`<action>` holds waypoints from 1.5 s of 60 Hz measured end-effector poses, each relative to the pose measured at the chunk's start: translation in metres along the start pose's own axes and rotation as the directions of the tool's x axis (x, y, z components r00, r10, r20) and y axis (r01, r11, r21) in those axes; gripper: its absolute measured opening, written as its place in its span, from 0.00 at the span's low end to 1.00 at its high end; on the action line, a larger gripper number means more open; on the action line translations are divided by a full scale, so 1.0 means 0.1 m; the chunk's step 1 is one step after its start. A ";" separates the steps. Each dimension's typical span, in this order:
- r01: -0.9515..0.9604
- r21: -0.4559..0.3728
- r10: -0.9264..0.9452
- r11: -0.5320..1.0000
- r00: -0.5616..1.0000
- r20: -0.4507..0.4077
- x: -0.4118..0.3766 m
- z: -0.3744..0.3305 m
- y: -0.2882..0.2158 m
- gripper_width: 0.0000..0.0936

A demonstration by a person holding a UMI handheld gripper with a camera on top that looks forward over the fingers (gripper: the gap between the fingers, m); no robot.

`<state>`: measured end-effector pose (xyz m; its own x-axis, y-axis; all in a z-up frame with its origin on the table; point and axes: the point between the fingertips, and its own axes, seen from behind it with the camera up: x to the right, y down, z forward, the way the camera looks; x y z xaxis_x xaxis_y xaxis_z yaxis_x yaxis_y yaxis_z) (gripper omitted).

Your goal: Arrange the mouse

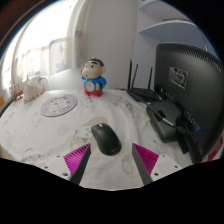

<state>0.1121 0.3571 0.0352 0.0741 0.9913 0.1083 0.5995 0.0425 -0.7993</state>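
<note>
A black computer mouse lies on the white marbled table, just ahead of my fingers and slightly nearer the left one. My gripper is open and empty; the two fingers with pink pads stand wide apart below the mouse. Neither finger touches the mouse.
A round grey mat lies at the far left. A cartoon figurine stands at the back. A black monitor and its stand are on the right, with a router behind. A small white object sits by the window.
</note>
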 end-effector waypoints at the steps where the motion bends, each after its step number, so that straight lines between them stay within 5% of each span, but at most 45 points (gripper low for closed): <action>1: -0.003 -0.001 0.003 1.000 1.000 0.001 0.00 0.05 0.01 0.92; 30: -0.040 -0.006 0.040 0.999 0.999 -0.033 0.08 1.11 -0.27 0.88; 34: -0.048 -0.014 0.047 0.999 0.998 -0.031 0.07 1.16 -0.30 0.80; 40: -0.058 -0.033 0.057 0.998 0.998 -0.018 0.00 1.19 -0.29 0.56; 50: -0.051 -0.051 0.048 0.997 0.998 -0.046 0.02 1.15 -0.39 0.48; 57: -0.065 0.010 0.066 0.998 0.996 -0.057 -0.05 0.93 -0.97 0.46; 72: -0.089 0.096 0.079 0.991 0.991 0.105 -1.40 0.88 -2.18 0.46; 80: -0.087 0.054 0.077 0.995 0.983 0.167 -2.28 1.33 -2.11 0.46; 90: -0.036 -0.034 0.041 0.999 0.988 0.147 -2.76 1.99 -1.67 0.46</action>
<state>-0.1665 0.1015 0.0211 -0.0190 0.9997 -0.0123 0.6229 0.0023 -0.7823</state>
